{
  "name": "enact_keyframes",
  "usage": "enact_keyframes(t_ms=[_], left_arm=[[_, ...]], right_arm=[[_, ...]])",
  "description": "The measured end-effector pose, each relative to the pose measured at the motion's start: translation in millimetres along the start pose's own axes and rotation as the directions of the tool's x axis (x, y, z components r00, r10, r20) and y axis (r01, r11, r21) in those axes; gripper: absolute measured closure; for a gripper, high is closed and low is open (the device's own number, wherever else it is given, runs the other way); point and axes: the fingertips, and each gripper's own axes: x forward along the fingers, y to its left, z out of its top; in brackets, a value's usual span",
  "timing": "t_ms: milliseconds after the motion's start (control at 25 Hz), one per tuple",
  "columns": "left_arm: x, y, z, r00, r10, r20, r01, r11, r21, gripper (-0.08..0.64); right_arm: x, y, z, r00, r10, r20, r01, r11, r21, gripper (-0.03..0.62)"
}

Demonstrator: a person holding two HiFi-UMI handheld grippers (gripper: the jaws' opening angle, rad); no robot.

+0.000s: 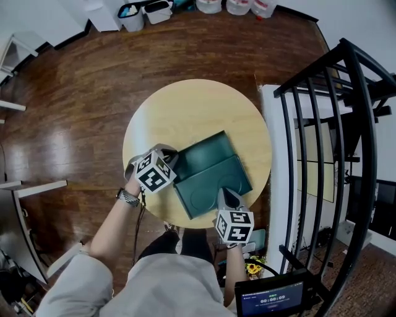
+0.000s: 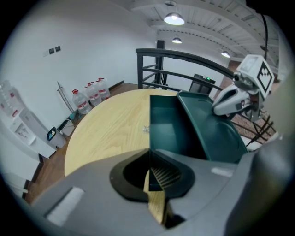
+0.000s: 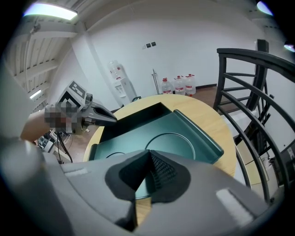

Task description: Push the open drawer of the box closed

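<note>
A dark green box (image 1: pixel 213 186) lies on the round pale wood table (image 1: pixel 185 102). Its top (image 3: pixel 184 136) carries round recesses. The open drawer (image 1: pixel 203 150) juts out of the box's far side, and its empty inside (image 2: pixel 168 129) shows in the left gripper view. My left gripper (image 1: pixel 174 160) is shut and empty, its tip at the left corner where drawer and box meet. My right gripper (image 1: pixel 224 192) is also shut and empty, over the box's near right edge. Each gripper appears in the other's view: the right gripper (image 2: pixel 215 109) and the left gripper (image 3: pixel 113 120).
A black metal railing (image 1: pixel 346 124) runs close along the table's right side. Water bottles (image 1: pixel 238 5) and small bins (image 1: pixel 143 12) stand by the far wall. Dark wood floor (image 1: pixel 74 105) surrounds the table. Bare tabletop lies beyond the drawer.
</note>
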Motion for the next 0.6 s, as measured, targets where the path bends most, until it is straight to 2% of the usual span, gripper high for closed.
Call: enact_keyframes(t_ms=[200, 600], left_arm=[[0, -11, 1, 1.000, -0.020, 0.000, 0.020, 1.000, 0.011, 0.541], [0, -32, 2, 0.993, -0.110, 0.036, 0.110, 0.994, 0.012, 0.540]], right_arm=[[-6, 0, -2, 1.000, -0.015, -0.014, 0.015, 0.999, -0.033, 0.589], [-3, 1, -12, 0.999, 0.033, -0.029, -0.032, 0.999, 0.035, 0.589]])
